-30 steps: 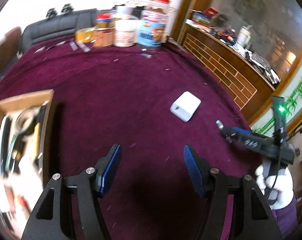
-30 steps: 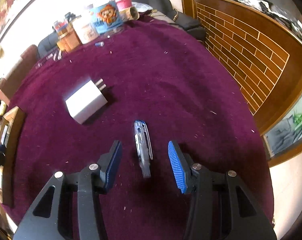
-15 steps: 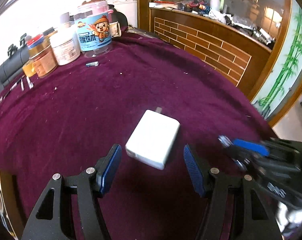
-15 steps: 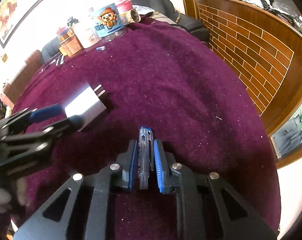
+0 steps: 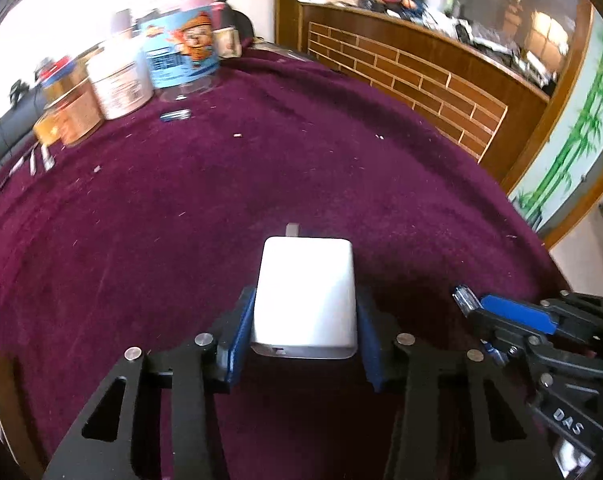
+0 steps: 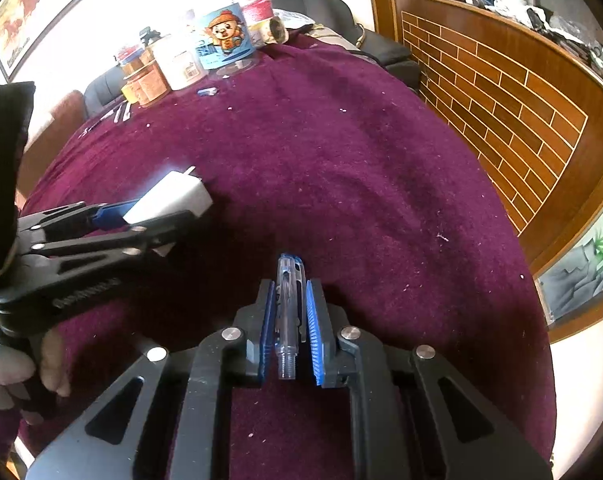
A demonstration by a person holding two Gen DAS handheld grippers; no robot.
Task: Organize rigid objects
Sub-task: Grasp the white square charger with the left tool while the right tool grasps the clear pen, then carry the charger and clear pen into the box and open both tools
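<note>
Both pairs of jaws are closed on objects. By the left gripper (image 5: 305, 334), whose jaws have just been closing, a white charger block (image 5: 307, 300) is clamped between the blue pads, its metal prongs pointing away from the camera over the cloth. By the right gripper (image 6: 288, 330) a clear pen barrel with blue parts (image 6: 288, 312) is pinched at a narrow opening, lying lengthwise between the pads.

Little writing can be read. On the right gripper's black body, seen from the left wrist view, the raised letters "DAS" are made out; the lettering on the left gripper's body in the right wrist view is too blurred to read. A cartoon figure in an orange hat is printed on the blue label of a large plastic jar (image 6: 225, 40) at the far edge, among other jars whose labels cannot be read.

Everything is set on a table covered with a dark purple cloth (image 6: 341, 160), speckled with pale crumbs. A wooden counter with a brick-pattern front (image 6: 501, 92) is seen to the right, a black sofa (image 6: 321, 0) behind the jars, and a framed picture (image 6: 21, 20) on the white wall.
</note>
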